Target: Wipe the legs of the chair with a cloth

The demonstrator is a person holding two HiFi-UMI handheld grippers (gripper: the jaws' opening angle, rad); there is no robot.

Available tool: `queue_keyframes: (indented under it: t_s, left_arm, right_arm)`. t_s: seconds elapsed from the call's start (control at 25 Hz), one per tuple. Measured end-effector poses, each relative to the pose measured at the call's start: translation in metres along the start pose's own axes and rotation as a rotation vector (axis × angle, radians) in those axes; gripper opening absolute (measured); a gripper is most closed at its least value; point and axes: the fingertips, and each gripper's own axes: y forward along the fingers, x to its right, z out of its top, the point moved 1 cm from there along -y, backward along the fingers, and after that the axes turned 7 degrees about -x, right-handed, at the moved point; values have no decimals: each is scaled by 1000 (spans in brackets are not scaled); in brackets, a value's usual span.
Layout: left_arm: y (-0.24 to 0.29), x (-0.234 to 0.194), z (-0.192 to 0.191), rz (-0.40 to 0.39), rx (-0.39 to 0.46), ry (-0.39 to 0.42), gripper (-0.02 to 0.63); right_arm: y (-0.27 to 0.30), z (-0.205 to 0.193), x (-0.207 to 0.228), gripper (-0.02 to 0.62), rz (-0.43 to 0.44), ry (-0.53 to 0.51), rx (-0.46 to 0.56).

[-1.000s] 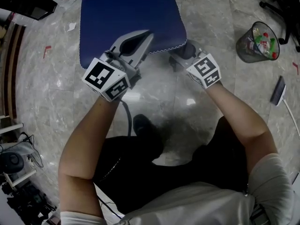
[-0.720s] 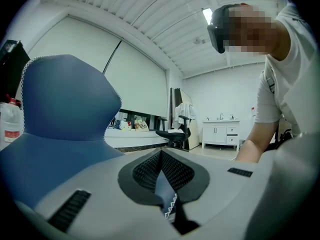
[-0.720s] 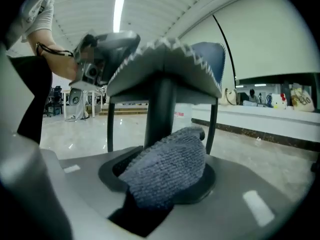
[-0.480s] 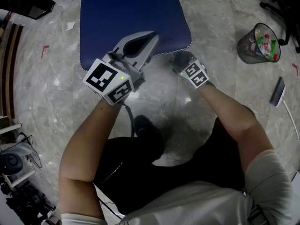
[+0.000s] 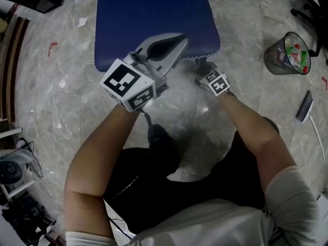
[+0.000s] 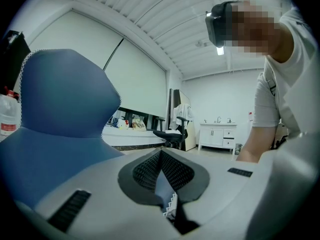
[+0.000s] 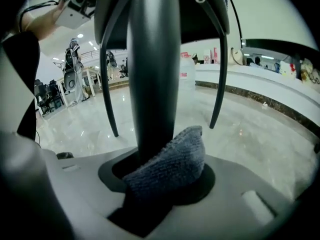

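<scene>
From above, the chair's blue seat cover (image 5: pixel 154 19) with white zigzag trim fills the top of the head view. My left gripper (image 5: pixel 179 39) is at its near edge, shut on a fold of the trimmed cover (image 6: pixel 165 191). My right gripper (image 5: pixel 202 66) reaches below the seat's right corner, pointing downward. In the right gripper view a black chair leg (image 7: pixel 152 74) and a grey cloth (image 7: pixel 172 161) stand between its jaws (image 7: pixel 160 179), which are closing, the cloth pressed against the leg. Two thinner black legs (image 7: pixel 107 99) (image 7: pixel 218 84) stand behind.
A mesh waste bin (image 5: pixel 287 53) with bottles stands on the marble floor at the right, a flat dark-and-white thing (image 5: pixel 304 106) below it. An office chair base (image 5: pixel 310 9) is at the top right. My black shoe (image 5: pixel 159 137) is below the grippers. Cables and gear (image 5: pixel 15 173) lie at the left.
My right gripper has sunk along the chair leg, looking smaller and farther under the seat's corner. The left gripper has kept its hold on the cover's edge.
</scene>
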Motion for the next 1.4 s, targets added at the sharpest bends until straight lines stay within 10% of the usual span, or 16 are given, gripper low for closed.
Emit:
queue_keyframes:
  t_s: [0.6,1.4]
  left_arm:
    - [1,-1,1,36,-15,20,5]
    - [2,-3,1,2,-16,-11,5]
  right_arm:
    - [-147,138,-4,160,-86,-122,445]
    - [15,-2,2,164,-16,3,3]
